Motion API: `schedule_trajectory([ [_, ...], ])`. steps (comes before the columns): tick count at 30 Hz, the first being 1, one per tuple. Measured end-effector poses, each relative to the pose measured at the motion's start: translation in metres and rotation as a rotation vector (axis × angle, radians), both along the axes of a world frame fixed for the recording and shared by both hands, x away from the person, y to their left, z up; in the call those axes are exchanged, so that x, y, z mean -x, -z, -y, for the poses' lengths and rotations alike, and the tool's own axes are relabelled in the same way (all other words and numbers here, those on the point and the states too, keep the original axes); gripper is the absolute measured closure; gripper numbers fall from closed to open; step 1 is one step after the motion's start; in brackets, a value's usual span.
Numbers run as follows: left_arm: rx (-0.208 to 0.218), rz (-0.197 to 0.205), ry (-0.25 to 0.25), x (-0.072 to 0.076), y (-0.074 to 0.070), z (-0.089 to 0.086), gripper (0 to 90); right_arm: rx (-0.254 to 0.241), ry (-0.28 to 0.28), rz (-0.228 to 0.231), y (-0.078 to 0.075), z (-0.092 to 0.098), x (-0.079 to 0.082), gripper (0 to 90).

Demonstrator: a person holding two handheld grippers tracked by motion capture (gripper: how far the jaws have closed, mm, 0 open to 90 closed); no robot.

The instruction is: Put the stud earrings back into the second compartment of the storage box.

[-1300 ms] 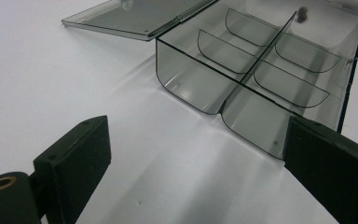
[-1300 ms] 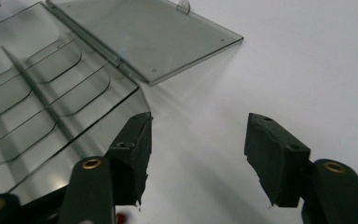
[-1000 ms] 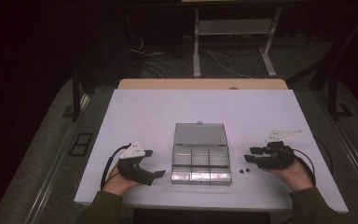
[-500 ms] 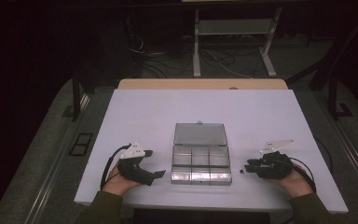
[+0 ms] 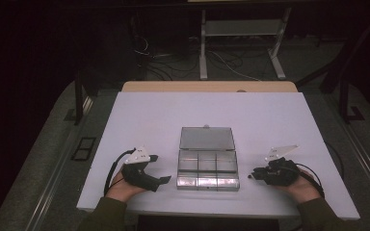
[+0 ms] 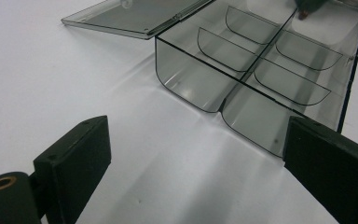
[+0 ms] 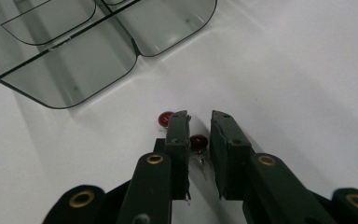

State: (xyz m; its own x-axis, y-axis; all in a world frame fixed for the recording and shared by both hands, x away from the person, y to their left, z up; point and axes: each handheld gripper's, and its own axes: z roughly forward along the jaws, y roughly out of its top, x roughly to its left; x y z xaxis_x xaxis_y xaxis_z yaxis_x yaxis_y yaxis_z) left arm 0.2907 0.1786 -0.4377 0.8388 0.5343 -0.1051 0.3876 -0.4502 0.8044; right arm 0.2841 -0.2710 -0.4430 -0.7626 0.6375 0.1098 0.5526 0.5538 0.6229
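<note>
A clear compartment box [image 5: 207, 183] lies open mid-table, its lid [image 5: 206, 138] flat behind it. My left gripper [image 5: 161, 179] rests just left of the box, and its jaws [image 6: 196, 154] stand wide open with only bare table between them. My right gripper [image 5: 254, 174] sits low on the table right of the box. Its jaws [image 7: 199, 116] have just been closing and are now narrow around a small red bead with thin metal legs [image 7: 198, 141]. The bead touches the left pad, and a slim gap shows at the right pad. A second red bead [image 7: 164, 118] lies just outside the left jaw.
The box wall [image 7: 74, 74] stands close ahead-left of my right jaws, and its compartments [image 6: 261, 60] look empty. The white table [image 5: 149, 115] ends near the person's forearms. A metal stand [image 5: 241, 29] and cables are on the dark floor beyond.
The right gripper has come down and a little toward the table's front, over the small pieces beside the box, and its jaws have narrowed. The left gripper has not moved.
</note>
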Motion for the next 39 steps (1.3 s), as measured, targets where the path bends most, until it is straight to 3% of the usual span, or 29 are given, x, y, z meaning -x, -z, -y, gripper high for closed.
schedule_trajectory([
  [17,0.001,-0.002,0.002,0.0,0.0,0.001,6.9,0.0,-0.001,0.002,-0.001,0.001,-0.001,78.6],
  [33,-0.004,-0.003,0.007,0.0,0.001,0.001,6.9,-0.065,0.019,0.029,-0.013,0.007,-0.003,78.6],
  [39,-0.004,-0.002,0.009,0.0,0.0,0.001,6.9,-0.116,0.03,0.032,-0.021,0.009,-0.006,78.6],
])
